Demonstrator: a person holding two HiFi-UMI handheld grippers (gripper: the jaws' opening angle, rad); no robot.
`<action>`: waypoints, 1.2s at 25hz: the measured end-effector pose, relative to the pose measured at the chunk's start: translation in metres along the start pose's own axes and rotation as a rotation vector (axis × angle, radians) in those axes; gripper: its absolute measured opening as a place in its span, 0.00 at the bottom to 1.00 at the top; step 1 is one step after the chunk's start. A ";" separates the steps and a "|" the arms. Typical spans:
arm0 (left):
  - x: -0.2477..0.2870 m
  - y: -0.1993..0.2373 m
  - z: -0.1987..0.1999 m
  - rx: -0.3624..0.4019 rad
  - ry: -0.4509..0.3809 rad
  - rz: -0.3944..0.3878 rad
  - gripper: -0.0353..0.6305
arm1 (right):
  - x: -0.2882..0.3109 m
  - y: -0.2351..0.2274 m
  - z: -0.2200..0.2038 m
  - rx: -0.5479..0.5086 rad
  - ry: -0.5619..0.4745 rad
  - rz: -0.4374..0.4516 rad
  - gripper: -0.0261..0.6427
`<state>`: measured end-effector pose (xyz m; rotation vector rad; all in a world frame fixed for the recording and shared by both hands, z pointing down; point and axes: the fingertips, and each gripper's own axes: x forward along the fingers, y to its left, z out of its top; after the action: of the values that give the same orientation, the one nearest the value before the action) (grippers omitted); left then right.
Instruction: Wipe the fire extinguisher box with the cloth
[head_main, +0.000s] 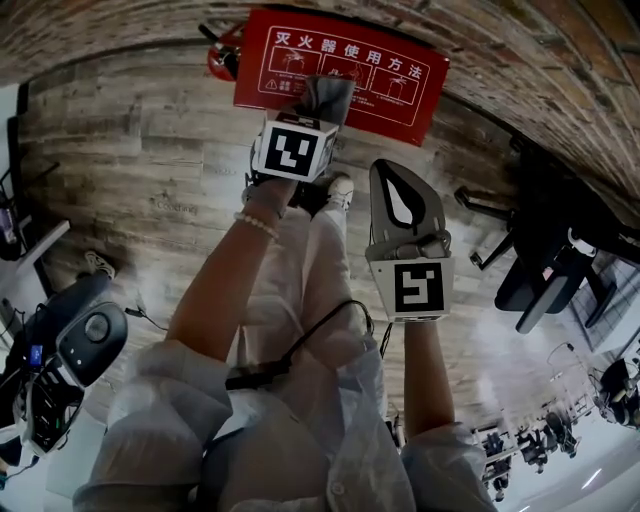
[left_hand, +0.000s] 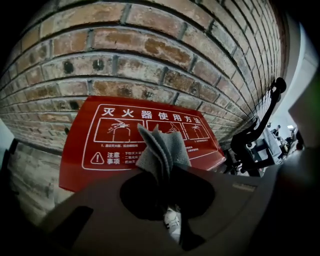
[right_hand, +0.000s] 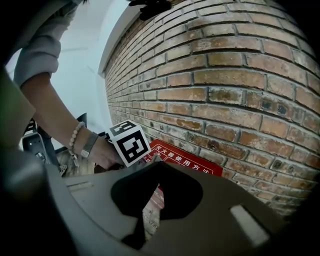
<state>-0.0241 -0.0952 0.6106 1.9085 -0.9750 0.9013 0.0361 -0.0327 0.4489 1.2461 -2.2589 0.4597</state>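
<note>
Step in hand: approach, wiping not yet begun as far as I can judge. Left claw (left_hand: 167, 167) is clamped on the grey cloth (left_hand: 162, 147), which stands bunched above the jaws. The red box (left_hand: 125, 155) sits on the floor (head_main: 130, 180) against the brick wall (left_hand: 150, 50), straight ahead of the cloth; I cannot tell whether they touch. Right claw (head_main: 390, 180) has its jaws together on nothing and hangs beside the left one, off the box. Next move calls for pressing the cloth flat to the printed face, then sweeping across it; bunched fabric may need firmer contact
</note>
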 end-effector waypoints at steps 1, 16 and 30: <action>-0.002 0.006 0.000 -0.007 -0.003 0.006 0.07 | 0.001 0.003 0.002 -0.003 -0.001 0.003 0.05; -0.035 0.085 -0.003 -0.061 -0.054 0.095 0.07 | 0.018 0.040 0.011 -0.054 0.010 0.043 0.05; -0.063 0.141 -0.013 -0.091 -0.073 0.185 0.07 | 0.027 0.061 0.018 -0.070 0.005 0.081 0.05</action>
<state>-0.1771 -0.1197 0.6090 1.8066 -1.2316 0.8818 -0.0330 -0.0288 0.4472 1.1205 -2.3079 0.4091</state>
